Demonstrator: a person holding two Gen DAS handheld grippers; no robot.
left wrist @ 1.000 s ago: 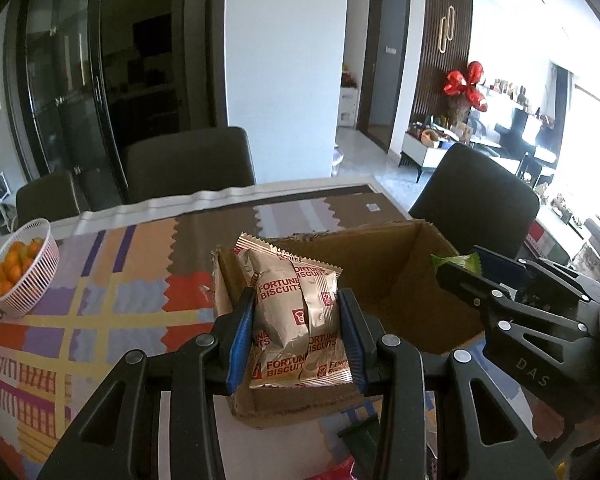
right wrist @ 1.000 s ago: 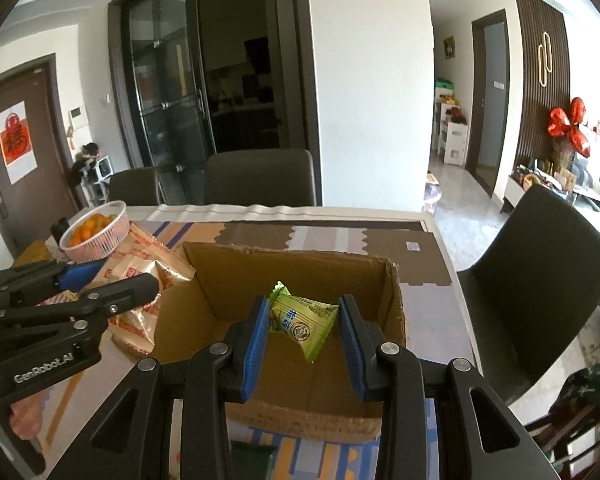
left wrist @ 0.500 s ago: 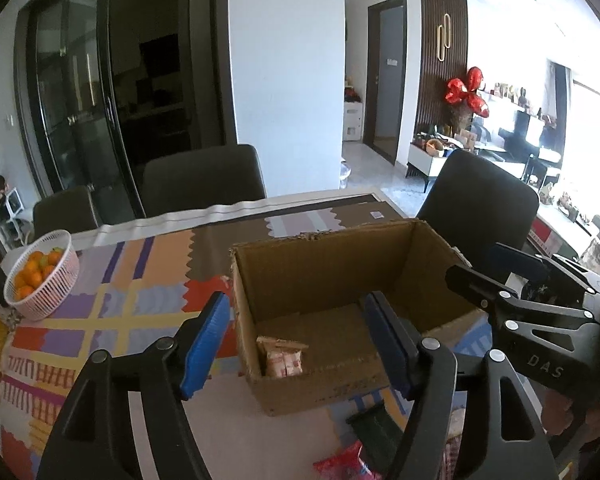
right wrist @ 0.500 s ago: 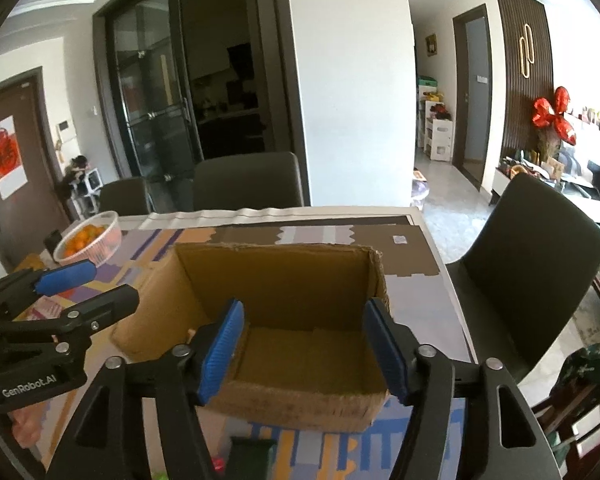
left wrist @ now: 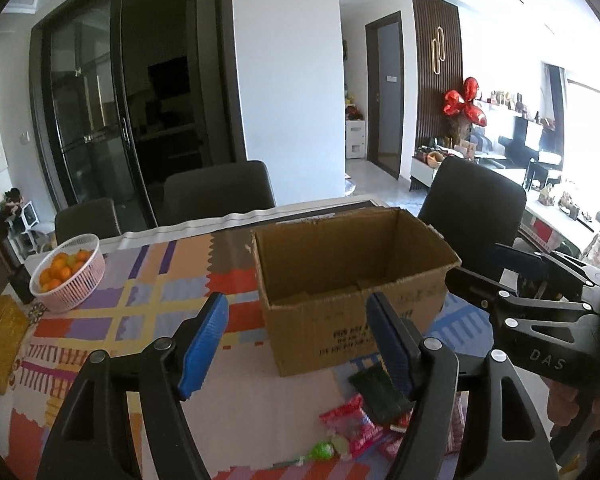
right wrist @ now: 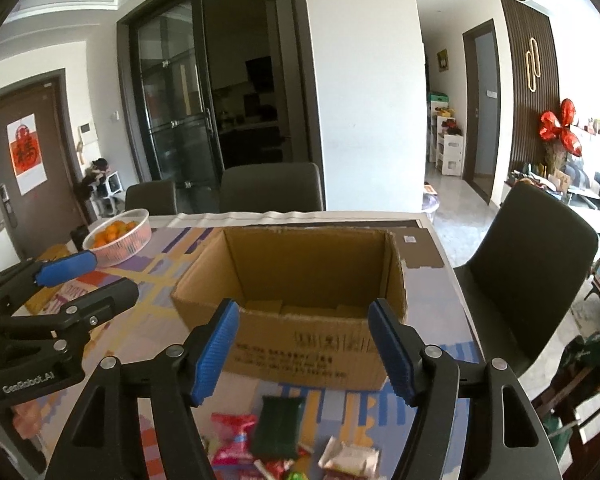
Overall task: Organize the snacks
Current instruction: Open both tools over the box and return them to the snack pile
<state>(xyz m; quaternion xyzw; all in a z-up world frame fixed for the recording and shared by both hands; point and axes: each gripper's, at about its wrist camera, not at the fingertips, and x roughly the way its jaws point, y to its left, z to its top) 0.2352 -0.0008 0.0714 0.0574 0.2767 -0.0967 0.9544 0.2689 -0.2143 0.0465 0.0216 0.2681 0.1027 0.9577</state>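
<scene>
Dining table with a patchwork cloth (left wrist: 140,300), cardboard box (right wrist: 300,344) as landmark. Nearest, in front of the box: loose snack packets (right wrist: 284,440), about 5 visible, not yet packed. Left gripper (left wrist: 296,344) and right gripper (right wrist: 304,350) both hover before the box, jaws just spread wide, nothing between them. Box interior mostly hidden by its front wall, contents unclear. Left of and beyond the box: basket of oranges (left wrist: 68,276). Judged partway; the front pile remains.
</scene>
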